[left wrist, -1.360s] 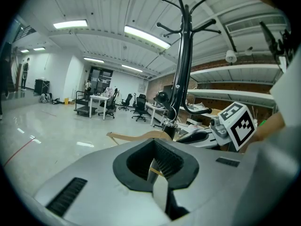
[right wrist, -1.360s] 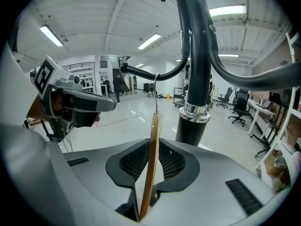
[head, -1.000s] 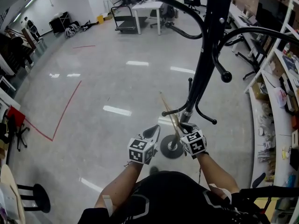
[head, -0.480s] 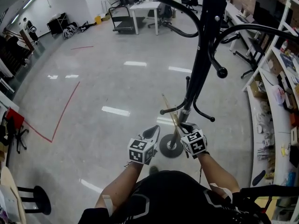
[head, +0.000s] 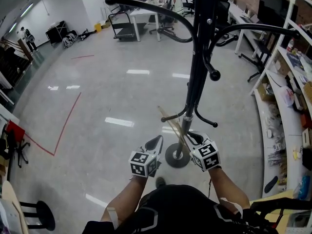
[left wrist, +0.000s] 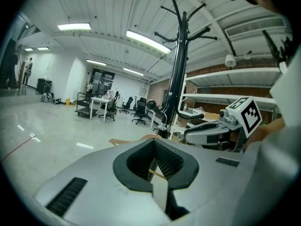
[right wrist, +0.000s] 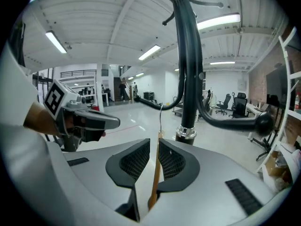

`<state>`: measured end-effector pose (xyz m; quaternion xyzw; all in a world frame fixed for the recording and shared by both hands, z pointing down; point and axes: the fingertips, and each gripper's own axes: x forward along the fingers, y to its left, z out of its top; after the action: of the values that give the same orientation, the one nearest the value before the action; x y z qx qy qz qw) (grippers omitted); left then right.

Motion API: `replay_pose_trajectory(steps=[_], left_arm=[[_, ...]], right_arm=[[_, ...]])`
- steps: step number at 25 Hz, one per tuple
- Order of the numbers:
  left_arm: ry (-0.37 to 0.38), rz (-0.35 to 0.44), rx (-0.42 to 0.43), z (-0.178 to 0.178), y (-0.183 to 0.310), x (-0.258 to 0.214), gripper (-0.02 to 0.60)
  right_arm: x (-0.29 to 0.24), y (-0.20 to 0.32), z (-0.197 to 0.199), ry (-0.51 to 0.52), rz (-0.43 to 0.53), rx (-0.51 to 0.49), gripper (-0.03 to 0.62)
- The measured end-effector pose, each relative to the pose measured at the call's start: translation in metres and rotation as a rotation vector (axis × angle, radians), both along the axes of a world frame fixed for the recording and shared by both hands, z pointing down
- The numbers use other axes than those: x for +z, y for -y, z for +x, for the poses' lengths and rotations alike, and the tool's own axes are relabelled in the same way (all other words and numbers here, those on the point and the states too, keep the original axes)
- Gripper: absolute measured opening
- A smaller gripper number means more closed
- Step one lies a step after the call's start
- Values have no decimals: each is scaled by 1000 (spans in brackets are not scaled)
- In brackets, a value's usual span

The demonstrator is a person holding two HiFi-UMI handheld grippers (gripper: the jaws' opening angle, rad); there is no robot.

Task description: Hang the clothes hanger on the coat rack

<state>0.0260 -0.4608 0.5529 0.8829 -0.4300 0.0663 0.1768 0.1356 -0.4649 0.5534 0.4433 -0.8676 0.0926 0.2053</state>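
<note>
Both jaws of the right gripper (right wrist: 154, 147) are clamped on the pale wooden clothes hanger (right wrist: 154, 173), seen edge-on, with its thin metal hook (right wrist: 161, 119) rising just past the jaw tips. It looks light and stiff, but smooth wood may pivot in so narrow a pinch, so a hold close under the hook seems best. From the head view its long axis slants away and leftward from the gripper, in front of the black metal coat rack (head: 197, 72). Just beside, the left gripper (left wrist: 153, 147) is closed on nothing.
</note>
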Motion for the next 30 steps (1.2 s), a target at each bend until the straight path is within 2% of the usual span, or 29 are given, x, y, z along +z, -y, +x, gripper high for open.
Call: replay_pose_trajectory(steps=[5, 9, 12, 19, 22, 24, 28, 30], left_arm=[[18, 79, 8, -2, -20, -28, 0], [-28, 97, 34, -2, -47, -53, 0], [-63, 113, 34, -1, -65, -69, 0], [-96, 165, 49, 20, -107, -103, 0], [-135, 184, 91, 25, -128, -118, 0], [-125, 199, 116, 20, -145, -123, 0], [-81, 255, 129, -14, -188, -129, 0], [-94, 259, 128, -32, -204, -131, 0]], right_arm=[[-50, -22, 24, 68, 93, 48, 58], [-84, -49, 41, 131, 131, 61, 49], [-102, -70, 56, 142, 174, 62, 14], [-133, -116, 78, 178, 198, 76, 8], [-137, -127, 79, 185, 207, 81, 8], [-140, -138, 76, 163, 217, 95, 8], [-149, -185, 51, 157, 253, 139, 8], [-151, -208, 35, 158, 257, 172, 8]])
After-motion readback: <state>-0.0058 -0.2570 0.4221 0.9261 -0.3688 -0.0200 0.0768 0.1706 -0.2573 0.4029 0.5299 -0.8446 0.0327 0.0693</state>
